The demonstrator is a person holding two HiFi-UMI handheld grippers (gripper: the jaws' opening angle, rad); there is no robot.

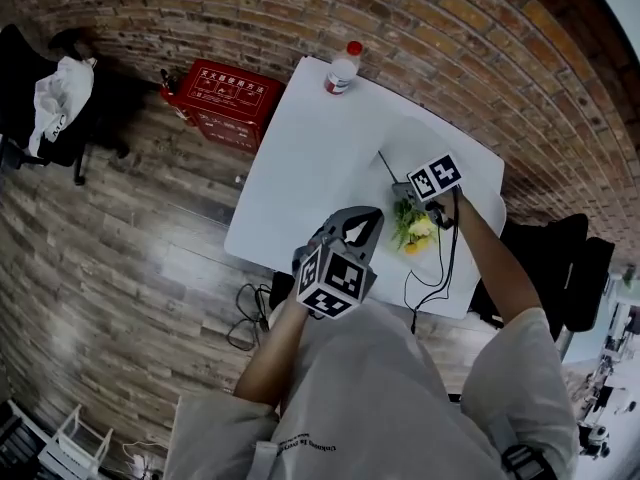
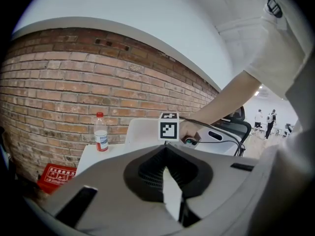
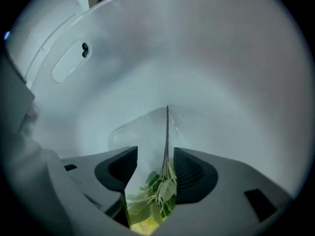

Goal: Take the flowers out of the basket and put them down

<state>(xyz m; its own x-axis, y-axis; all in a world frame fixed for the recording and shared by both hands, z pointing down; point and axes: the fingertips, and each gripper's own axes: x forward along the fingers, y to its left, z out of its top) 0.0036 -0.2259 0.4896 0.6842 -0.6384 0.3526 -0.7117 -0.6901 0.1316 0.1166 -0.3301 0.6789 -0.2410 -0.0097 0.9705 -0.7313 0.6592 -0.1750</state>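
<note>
Brick wall, plank floor and one white table (image 1: 300, 168), seen from above. On the table's far corner stands one bottle (image 1: 342, 68) with a red cap; on the floor beside the table lies one red box (image 1: 228, 98). Two black chairs flank the scene, one at the far left (image 1: 60, 118) with a white cloth draped on it, one at the right (image 1: 560, 258).

One bunch of flowers (image 1: 415, 230), green leaves with a yellow bloom and a single dark stem, is over the right part of the table, directly at the right gripper (image 3: 154, 154). That gripper points steeply down with its jaws wide apart; the leaves sit between them and the stem runs out past the tips, nearer the right-hand pad. No pad is seen pressing on it. Whether the bunch rests on the table cannot be told.

The left gripper (image 2: 166, 154) is held level near the table's front edge, tips together, holding nothing.
</note>
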